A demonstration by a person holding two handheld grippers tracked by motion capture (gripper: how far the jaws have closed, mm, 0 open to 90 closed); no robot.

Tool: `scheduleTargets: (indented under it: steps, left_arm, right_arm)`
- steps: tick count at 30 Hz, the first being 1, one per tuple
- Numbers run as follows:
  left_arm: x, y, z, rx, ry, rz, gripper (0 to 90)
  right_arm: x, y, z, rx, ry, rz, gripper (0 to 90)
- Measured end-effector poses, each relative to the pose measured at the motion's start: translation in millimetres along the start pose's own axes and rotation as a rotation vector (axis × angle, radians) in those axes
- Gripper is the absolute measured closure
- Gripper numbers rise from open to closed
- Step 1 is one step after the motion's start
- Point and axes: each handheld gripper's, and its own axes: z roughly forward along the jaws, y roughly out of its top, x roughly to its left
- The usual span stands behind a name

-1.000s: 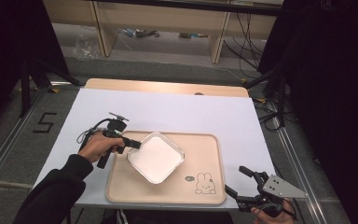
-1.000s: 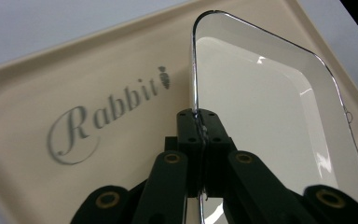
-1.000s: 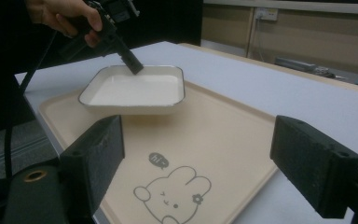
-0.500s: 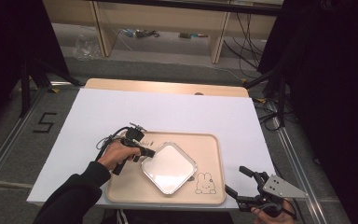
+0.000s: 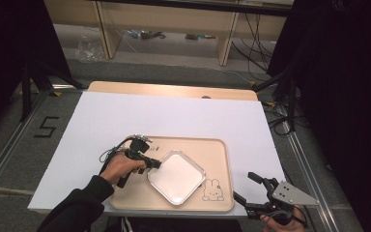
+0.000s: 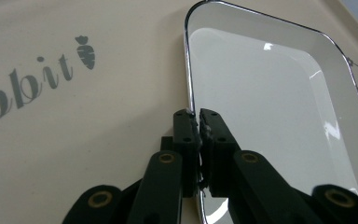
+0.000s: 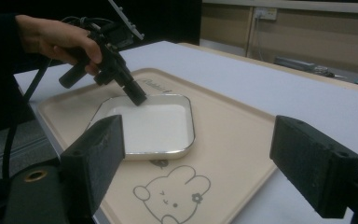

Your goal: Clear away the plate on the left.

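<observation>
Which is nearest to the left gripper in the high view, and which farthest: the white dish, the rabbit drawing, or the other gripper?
Nearest to the left gripper first:
1. White dish: its rim is pinched in the jaws, on the beige tray.
2. Rabbit drawing: printed on the tray's near right corner.
3. Right gripper: off the tray, at the table's right front edge.

White square dish [image 5: 176,176] with rounded corners and a shiny metal rim, empty, flat on beige rabbit-print tray [image 5: 221,159], turned diamond-wise, near tray's middle, its left rim pinched by left gripper [image 6: 196,116].
</observation>
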Motion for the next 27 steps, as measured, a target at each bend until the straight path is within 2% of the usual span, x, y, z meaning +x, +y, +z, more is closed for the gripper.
scheduleTargets:
  steps: [2,4,5,6,7,8,9,10,11,12,13,14,15,16,17,19,20,22,23,24,25,26,27]
  left_arm:
    - [-0.7,-1.8,-0.3,0.002,0.011,0.028,83.8]
    - [-3.3,-3.7,-1.0,-0.008,0.015,0.009,83.1]
    - [-3.3,-4.6,-1.6,-0.011,0.018,0.017,83.0]
    - [-7.1,-7.1,-3.4,0.015,0.034,-0.036,83.2]
    - [-8.5,-7.7,-4.2,0.022,0.037,-0.05,82.9]
    - [-7.9,-7.5,-5.2,0.031,0.042,-0.03,82.9]
    - [-5.2,-6.2,-2.4,-0.009,0.032,0.025,82.9]
    - [-9.4,-8.1,-3.9,0.012,0.047,-0.023,82.8]
    - [-8.9,-8.5,-3.5,0.006,0.047,-0.004,82.6]
    - [-12.2,-10.1,-3.3,0.0,0.054,-0.044,82.7]
    - [-12.2,-10.1,-3.3,0.0,0.054,-0.044,82.7]
    - [-9.0,-9.6,-3.0,-0.008,0.034,0.035,82.8]
    - [-12.0,-11.7,-4.1,-0.002,0.05,-0.003,82.9]
    - [-11.2,-12.1,-4.2,-0.006,0.035,0.017,82.9]
    - [-11.2,-12.1,-4.2,-0.006,0.035,0.017,83.0]
    - [-11.7,-15.8,-5.0,-0.023,0.031,0.036,83.0]
    - [-13.7,-18.3,-6.0,-0.022,0.033,0.029,83.1]
    - [-16.4,-23.1,-8.1,-0.015,0.023,0.038,82.8]
    - [-17.8,-25.7,-8.8,-0.019,0.018,0.034,82.6]
    - [-17.3,-27.2,-10.3,-0.02,0.03,0.056,82.3]
    - [-19.0,-29.6,-11.7,-0.021,0.028,0.041,81.9]
    - [-19.4,-31.2,-13.2,-0.019,0.031,0.042,81.6]
    - [-19.2,-32.6,-14.6,-0.017,0.031,0.046,81.3]
  right_arm:
    - [-0.2,0.3,0.2,0.002,0.002,0.002,18.5]
    - [1.0,-0.1,-0.1,0.014,0.004,0.011,18.6]
    - [1.4,0.1,-0.2,0.01,0.004,0.014,18.7]
    - [0.6,0.3,0.3,0.001,0.002,0.004,18.7]
    - [0.3,0.2,0.6,0.0,-0.002,0.001,18.7]
    - [1.0,0.0,0.2,0.01,0.002,0.011,18.6]
    - [0.5,0.0,0.4,0.003,-0.001,0.0,18.7]
    - [0.4,0.3,0.4,0.0,0.001,0.001,18.7]
    - [0.4,0.5,0.5,-0.001,0.003,0.003,18.7]
    - [0.4,0.4,0.4,0.001,0.003,0.002,18.7]
    - [0.4,0.4,0.4,0.001,0.003,0.002,18.7]
    - [2.1,0.5,-0.7,0.013,0.006,0.018,18.7]
    - [1.1,0.9,-0.1,0.0,0.0,0.001,18.7]
    - [1.4,0.8,-0.1,0.004,0.004,0.005,18.7]
    - [1.5,0.8,-0.8,0.021,0.011,0.007,18.7]
    - [1.6,0.4,0.7,-0.01,0.011,0.006,18.8]
    - [1.3,0.5,1.0,-0.015,0.007,0.005,18.8]
    - [1.0,0.8,-0.5,0.009,0.006,-0.002,18.8]
    - [3.3,0.4,-0.4,0.012,0.025,0.033,18.8]
    - [3.4,0.5,-0.1,0.007,0.025,0.035,18.9]
    - [3.2,0.3,0.7,-0.001,0.025,0.033,18.8]
    - [1.4,0.8,-0.2,0.01,0.014,0.004,18.8]
    - [1.6,0.8,-0.4,0.009,0.015,0.001,18.9]
